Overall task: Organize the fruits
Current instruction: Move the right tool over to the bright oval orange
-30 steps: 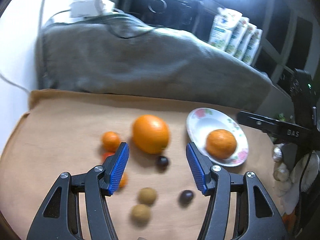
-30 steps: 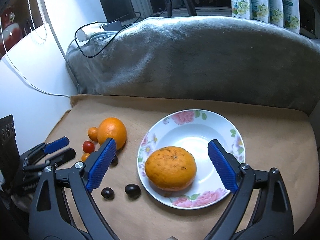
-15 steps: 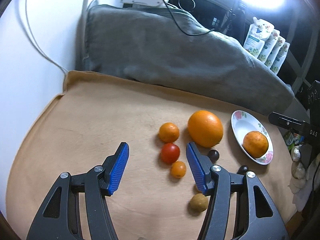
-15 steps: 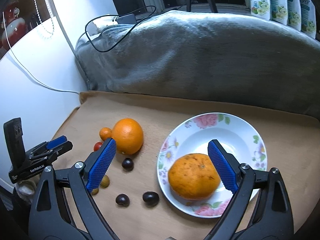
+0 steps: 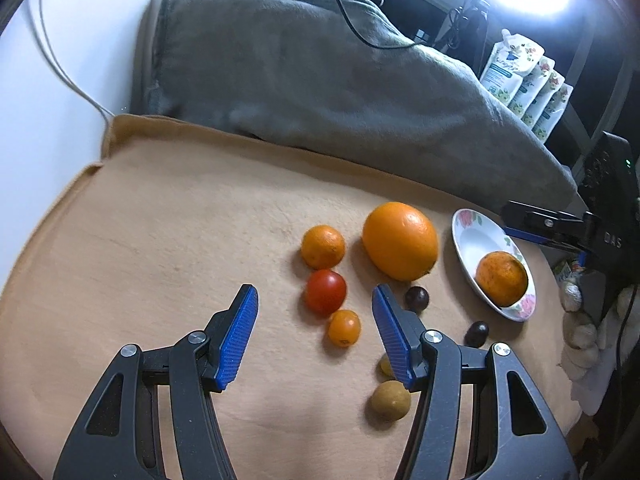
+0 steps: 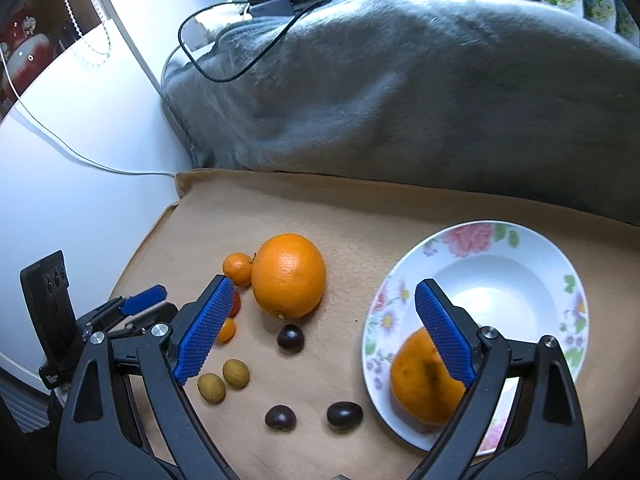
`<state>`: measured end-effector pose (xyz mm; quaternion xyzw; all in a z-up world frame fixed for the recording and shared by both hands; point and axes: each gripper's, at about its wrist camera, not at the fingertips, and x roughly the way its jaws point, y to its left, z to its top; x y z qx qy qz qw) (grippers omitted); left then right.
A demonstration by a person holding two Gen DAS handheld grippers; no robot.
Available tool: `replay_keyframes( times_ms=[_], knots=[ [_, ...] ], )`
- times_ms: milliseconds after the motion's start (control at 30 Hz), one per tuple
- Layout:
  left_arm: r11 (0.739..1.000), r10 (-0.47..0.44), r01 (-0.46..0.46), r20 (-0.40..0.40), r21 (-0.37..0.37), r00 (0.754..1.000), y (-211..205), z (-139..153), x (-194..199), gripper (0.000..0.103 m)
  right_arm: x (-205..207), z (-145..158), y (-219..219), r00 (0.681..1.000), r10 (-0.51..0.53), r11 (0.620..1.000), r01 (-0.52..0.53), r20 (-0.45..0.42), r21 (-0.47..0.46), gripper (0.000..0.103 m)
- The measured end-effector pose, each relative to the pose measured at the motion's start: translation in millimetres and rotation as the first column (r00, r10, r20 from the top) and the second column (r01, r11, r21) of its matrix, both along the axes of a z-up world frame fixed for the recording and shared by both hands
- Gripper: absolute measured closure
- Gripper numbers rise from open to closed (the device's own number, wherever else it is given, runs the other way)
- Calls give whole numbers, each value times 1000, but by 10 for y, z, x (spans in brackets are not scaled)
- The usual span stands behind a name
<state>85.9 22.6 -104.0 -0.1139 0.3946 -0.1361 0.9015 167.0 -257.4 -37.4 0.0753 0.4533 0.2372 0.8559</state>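
Both grippers have swung leftward since a second ago. Left gripper (image 5: 315, 300), fingers spread and holding nothing, now frames the red tomato (image 5: 325, 291) and a small orange tomato (image 5: 344, 327). Right gripper (image 6: 320, 304), fingers spread wide and holding nothing, hovers over the worktop (image 6: 336, 216). Its view alone shows three dark chestnuts (image 6: 290, 337) and two longans (image 6: 236, 373). One mandarin (image 6: 424, 384) sits in the floral plate (image 6: 532, 248); one big orange (image 6: 289, 275) and one small tangerine (image 6: 237, 268) lie on the worktop.
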Motion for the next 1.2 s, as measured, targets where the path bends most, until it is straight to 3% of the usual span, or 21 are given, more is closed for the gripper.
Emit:
replay_keyframes(
  times_ms=[600, 1200],
  knots=[
    [989, -141, 140, -19, -53, 990, -466, -68, 224, 49, 349, -289, 407, 991, 84, 996, -85, -104, -10, 14],
    [983, -170, 165, -55, -85, 984, -667, -122, 449, 50, 488, -488, 513, 982, 110, 993, -114, -154, -20, 14]
  ],
)
